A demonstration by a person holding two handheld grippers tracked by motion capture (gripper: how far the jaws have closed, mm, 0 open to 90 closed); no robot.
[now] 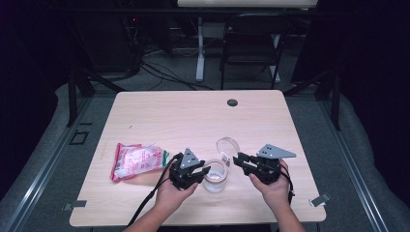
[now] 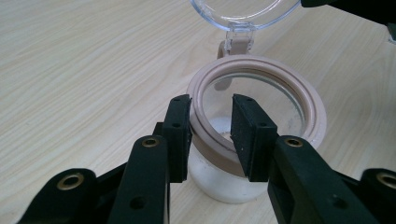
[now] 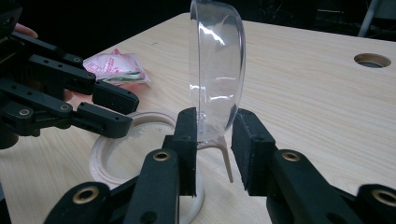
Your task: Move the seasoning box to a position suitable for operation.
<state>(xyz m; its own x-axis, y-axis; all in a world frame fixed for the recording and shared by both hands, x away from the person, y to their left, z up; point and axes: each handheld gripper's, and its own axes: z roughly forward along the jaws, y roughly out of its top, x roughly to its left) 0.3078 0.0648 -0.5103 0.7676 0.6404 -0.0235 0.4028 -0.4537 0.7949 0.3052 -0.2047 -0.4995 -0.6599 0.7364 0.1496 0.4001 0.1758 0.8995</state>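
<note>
A clear jar (image 1: 215, 181) with a beige rim (image 2: 261, 63) stands near the table's front edge. Its hinged clear lid (image 1: 227, 145) is swung up and stands upright behind the mouth. My left gripper (image 1: 207, 170) reaches in from the left. One pad (image 2: 180, 135) is outside the near rim and the other is inside the mouth, so it is shut on the rim. My right gripper (image 1: 237, 159) comes in from the right. Its pads (image 3: 187, 140) press the lower edge of the lid (image 3: 217, 56) from both sides. The left gripper (image 3: 121, 109) also appears across the jar.
A pink-and-white snack packet (image 1: 138, 161) lies flat on the wooden table (image 1: 193, 116), left of the left gripper. A round cable hole (image 1: 232, 102) sits near the far edge. Beyond the table stand a dark folding chair (image 1: 251, 43) and a white desk leg.
</note>
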